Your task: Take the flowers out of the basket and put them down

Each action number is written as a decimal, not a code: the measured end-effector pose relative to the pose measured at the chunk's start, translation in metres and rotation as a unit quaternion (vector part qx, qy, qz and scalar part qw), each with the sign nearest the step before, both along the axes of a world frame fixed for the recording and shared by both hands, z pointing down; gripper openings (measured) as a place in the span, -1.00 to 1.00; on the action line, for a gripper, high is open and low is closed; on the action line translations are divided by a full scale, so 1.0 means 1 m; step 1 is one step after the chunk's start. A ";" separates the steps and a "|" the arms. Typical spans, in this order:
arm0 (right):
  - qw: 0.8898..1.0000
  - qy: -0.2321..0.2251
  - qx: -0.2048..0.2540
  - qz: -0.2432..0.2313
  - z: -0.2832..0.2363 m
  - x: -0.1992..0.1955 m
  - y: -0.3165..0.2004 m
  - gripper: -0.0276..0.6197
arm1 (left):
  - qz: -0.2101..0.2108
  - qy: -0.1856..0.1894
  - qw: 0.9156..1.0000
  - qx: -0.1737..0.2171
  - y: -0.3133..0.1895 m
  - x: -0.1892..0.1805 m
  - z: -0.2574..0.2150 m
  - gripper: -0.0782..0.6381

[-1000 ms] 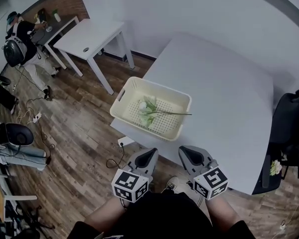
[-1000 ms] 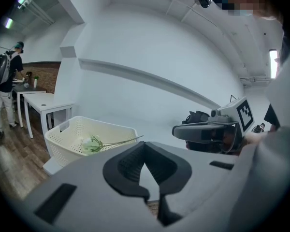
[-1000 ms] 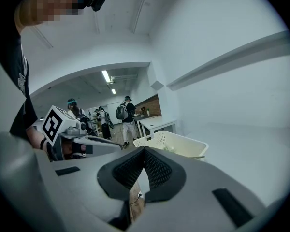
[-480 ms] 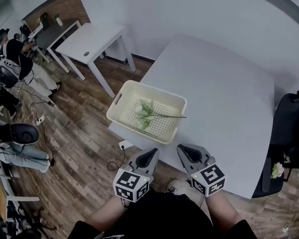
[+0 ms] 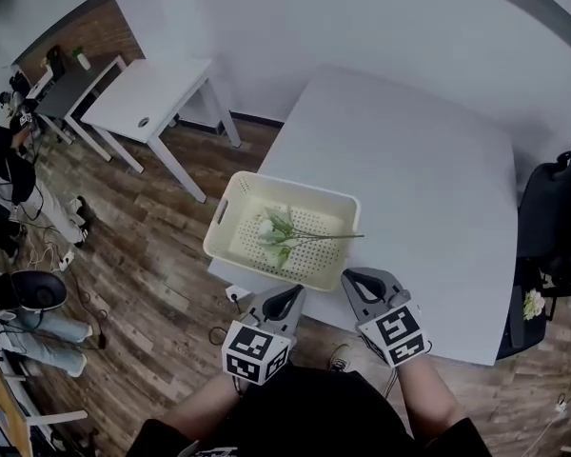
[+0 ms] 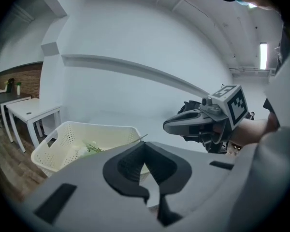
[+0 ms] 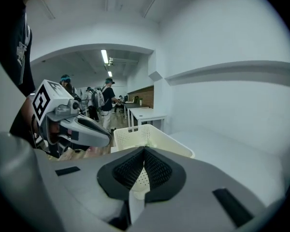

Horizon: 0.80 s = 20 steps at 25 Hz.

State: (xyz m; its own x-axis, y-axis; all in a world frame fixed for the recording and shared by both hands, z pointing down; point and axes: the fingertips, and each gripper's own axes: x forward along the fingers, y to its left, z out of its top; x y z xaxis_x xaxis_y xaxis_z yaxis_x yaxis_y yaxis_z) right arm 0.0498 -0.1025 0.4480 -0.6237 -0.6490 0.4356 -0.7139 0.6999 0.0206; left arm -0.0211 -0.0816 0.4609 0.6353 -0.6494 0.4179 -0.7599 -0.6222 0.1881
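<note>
head view: left gripper [image 5: 289, 295] and right gripper [image 5: 355, 280], fingers closed, empty, near basket [image 5: 295, 186] of flowers [image 5: 274, 228].

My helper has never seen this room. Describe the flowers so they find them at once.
Start at the big pale grey table. On its near left corner sits a cream perforated basket. The flowers lie flat inside it, the only thing there: white blooms and green leaves at the left, one thin stem running right.
</note>
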 end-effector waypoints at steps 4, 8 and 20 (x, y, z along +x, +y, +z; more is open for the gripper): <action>0.999 0.044 -0.002 0.016 0.008 -0.018 -0.019 -0.84 | 0.031 0.007 0.999 -0.005 -0.019 -0.017 0.003 -0.76; 0.992 0.123 -0.011 0.022 0.026 -0.028 -0.035 -0.84 | 0.055 0.023 0.998 -0.016 -0.032 -0.030 0.010 -0.76; 0.927 0.375 -0.014 -0.002 0.072 -0.044 -0.070 -0.83 | 0.120 0.057 0.990 -0.035 -0.059 -0.058 0.023 -0.76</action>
